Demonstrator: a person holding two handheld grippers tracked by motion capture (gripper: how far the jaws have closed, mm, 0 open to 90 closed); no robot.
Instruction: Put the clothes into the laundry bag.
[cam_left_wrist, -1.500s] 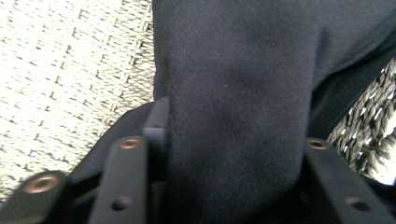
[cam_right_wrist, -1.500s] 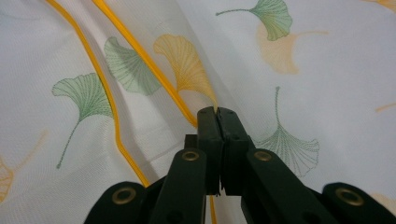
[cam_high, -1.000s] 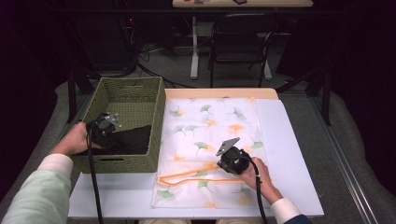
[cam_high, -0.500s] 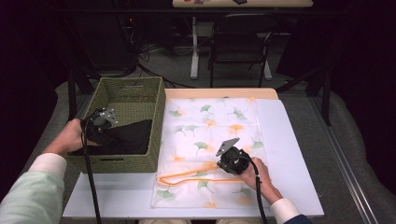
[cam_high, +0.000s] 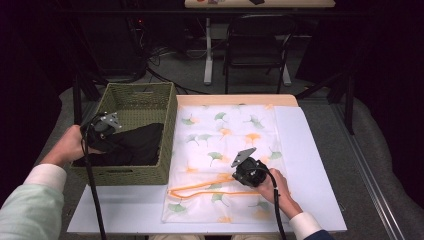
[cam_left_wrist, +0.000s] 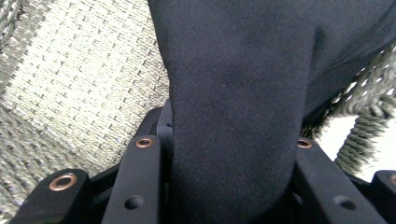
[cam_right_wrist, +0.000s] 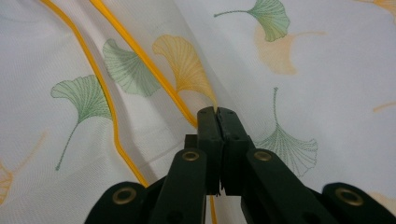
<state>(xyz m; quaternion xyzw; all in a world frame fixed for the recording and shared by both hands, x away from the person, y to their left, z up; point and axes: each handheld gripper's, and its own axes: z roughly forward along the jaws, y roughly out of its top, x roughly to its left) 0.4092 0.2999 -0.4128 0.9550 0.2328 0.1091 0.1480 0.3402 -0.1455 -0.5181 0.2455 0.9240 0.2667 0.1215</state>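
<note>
Right gripper view puts your right gripper (cam_right_wrist: 218, 112) nearest, jaws clenched tight on the orange-trimmed edge of the ginkgo-print mesh bag (cam_right_wrist: 140, 70), pinching one layer up from the table. If that pinch slips, or has caught both layers, the bag mouth won't open for what comes next. In the high view your right hand (cam_high: 274, 186) sits low near the table's front edge, gripper angled toward the bag's opening. Farther off, your left gripper (cam_high: 102, 127) hangs over the green wicker basket (cam_high: 145, 95), wrist raised, jaws grasping a fold of the dark garment (cam_left_wrist: 233, 93), most of which lies inside the basket. The cloth could snag the woven rim, or drag the basket along as it lifts.
</note>
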